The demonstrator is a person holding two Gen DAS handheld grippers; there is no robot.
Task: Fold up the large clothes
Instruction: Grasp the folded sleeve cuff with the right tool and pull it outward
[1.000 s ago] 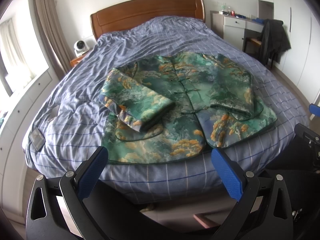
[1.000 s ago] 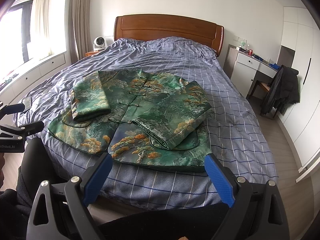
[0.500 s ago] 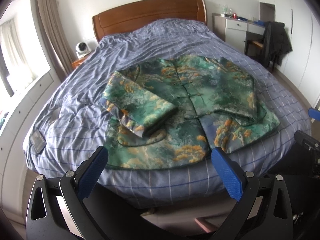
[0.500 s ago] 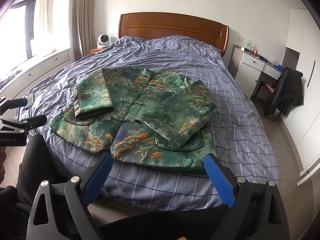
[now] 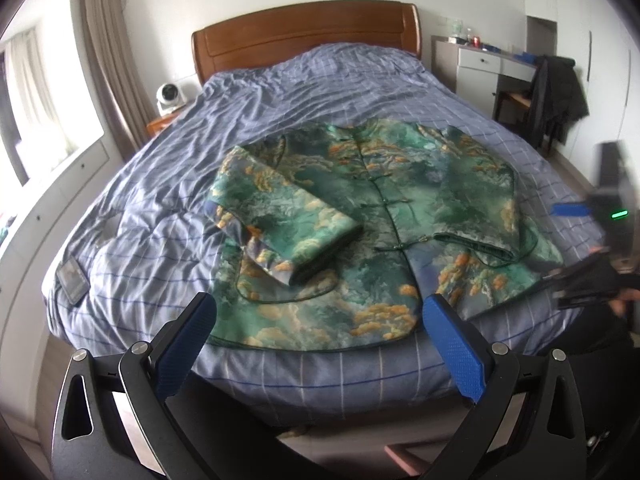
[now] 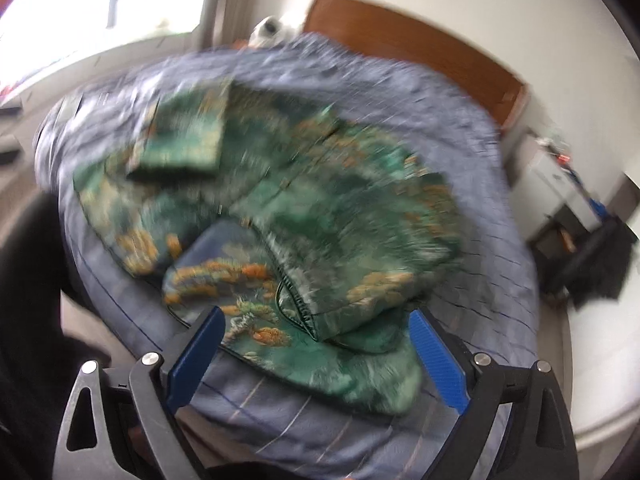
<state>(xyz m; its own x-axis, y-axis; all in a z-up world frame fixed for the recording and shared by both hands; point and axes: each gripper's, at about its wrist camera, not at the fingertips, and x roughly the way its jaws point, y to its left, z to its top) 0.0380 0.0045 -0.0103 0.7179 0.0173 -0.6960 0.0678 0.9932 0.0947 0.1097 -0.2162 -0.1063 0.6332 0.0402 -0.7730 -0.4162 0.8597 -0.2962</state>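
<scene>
On the bed (image 5: 168,208), toward its foot edge, the green brocade jacket (image 5: 384,216) lies face up with both sleeves already folded in across the front, hem nearest me. What has changed in the last second: my right gripper (image 6: 316,356) has swung down and in toward the jacket's right hem corner, fast enough that its whole view is smeared, whereas a moment ago it hung back with the whole bed in sight. My left gripper (image 5: 320,336) has crept closer to the foot edge too, and now hovers just short of the hem's left half. Both grippers are spread wide with nothing between the blue pads. I read this as the approach for the next fold, taking the hem at two points and carrying it up toward the collar; nothing is grasped yet.

Around the jacket, from big to small: the wooden headboard (image 5: 308,36) at the head of the bed, a white desk (image 5: 476,68) off the bed's right side with a dark coat (image 5: 556,100) hung on its chair, a small white fan (image 5: 170,96) beside the head-left corner, and a phone (image 5: 72,280) lying near the foot-left corner, well apart from the jacket.

Little blocks the path. The folded left sleeve (image 5: 280,220) sits thick and loose and may slide as the hem lifts.
</scene>
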